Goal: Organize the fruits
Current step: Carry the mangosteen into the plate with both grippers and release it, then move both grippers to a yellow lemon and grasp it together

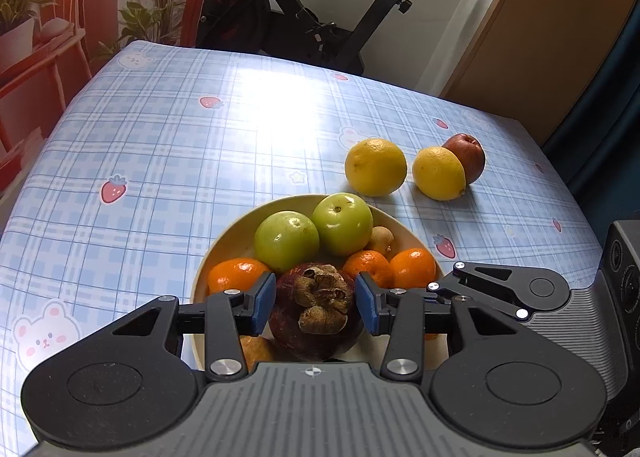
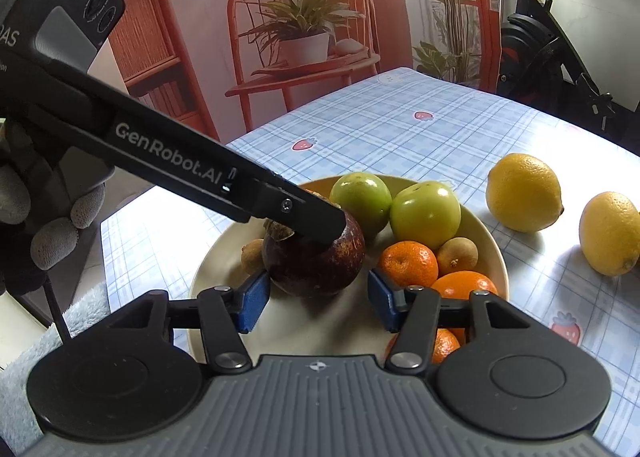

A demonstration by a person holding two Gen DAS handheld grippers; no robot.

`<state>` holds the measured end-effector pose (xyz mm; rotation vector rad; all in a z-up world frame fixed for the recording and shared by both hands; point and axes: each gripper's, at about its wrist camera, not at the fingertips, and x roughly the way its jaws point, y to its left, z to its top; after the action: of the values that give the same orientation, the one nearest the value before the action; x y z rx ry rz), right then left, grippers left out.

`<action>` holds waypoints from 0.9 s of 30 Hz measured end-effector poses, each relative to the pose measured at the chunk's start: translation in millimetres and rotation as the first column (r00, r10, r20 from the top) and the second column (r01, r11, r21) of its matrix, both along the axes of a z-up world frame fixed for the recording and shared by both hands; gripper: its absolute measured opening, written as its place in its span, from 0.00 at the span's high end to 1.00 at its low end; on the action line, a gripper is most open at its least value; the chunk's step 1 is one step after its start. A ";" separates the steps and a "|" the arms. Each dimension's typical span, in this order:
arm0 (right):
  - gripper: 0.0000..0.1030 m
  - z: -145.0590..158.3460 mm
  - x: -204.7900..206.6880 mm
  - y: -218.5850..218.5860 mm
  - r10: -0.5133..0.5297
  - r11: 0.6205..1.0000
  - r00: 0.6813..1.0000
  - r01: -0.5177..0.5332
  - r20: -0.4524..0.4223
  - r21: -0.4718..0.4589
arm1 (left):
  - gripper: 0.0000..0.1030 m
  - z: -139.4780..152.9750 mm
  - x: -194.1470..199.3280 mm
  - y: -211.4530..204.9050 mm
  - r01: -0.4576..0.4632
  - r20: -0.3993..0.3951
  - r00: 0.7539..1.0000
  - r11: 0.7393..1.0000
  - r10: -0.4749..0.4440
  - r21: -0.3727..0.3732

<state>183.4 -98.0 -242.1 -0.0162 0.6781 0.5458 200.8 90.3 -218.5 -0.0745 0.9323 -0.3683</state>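
Observation:
A dark purple mangosteen with a dry brown cap sits at the near side of a cream bowl. My left gripper is shut on it, its blue pads pressing both flanks. In the right wrist view, one left finger lies over the mangosteen. My right gripper is open just short of the fruit, with only bare bowl between its pads. The bowl also holds two green apples, tangerines and small brown fruits. Two lemons and a red apple lie on the tablecloth.
The table wears a blue checked cloth with strawberry prints; its edges fall away left and far. An exercise bike stands behind it. A gloved hand holds the left gripper at the table's left side.

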 end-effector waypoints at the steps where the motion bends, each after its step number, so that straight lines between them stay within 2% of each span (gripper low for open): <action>1: 0.46 0.5 -1.2 -1.4 -0.003 1.000 1.000 0.003 0.000 0.002 | 0.52 -0.6 -0.3 -1.0 0.006 0.005 1.000 1.000 -0.006 0.006; 5: 0.45 6.3 -7.7 -7.2 -0.020 1.000 0.999 0.021 0.034 -0.014 | 0.51 -2.2 -1.1 -0.6 -0.022 0.014 1.000 1.000 0.022 -0.004; 9: 0.45 13.5 -13.8 -22.4 -0.053 0.998 0.997 0.053 0.061 0.016 | 0.52 -0.9 -2.1 -1.8 -0.048 0.026 0.998 0.999 0.049 -0.012; 16: 0.45 22.3 -20.7 -58.3 -0.134 0.991 0.982 0.132 0.133 0.023 | 0.52 10.0 -0.4 -11.4 -0.067 0.068 0.995 0.996 0.072 -0.065; 27: 0.45 21.8 -12.4 -111.6 -0.258 0.963 0.945 0.268 0.199 -0.025 | 0.52 25.6 15.3 -64.4 -0.022 0.120 0.992 0.997 0.031 -0.075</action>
<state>171.0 -209.7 -220.3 -0.0262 0.4931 0.2642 216.1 25.9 -192.8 -0.1307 0.7968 -0.3785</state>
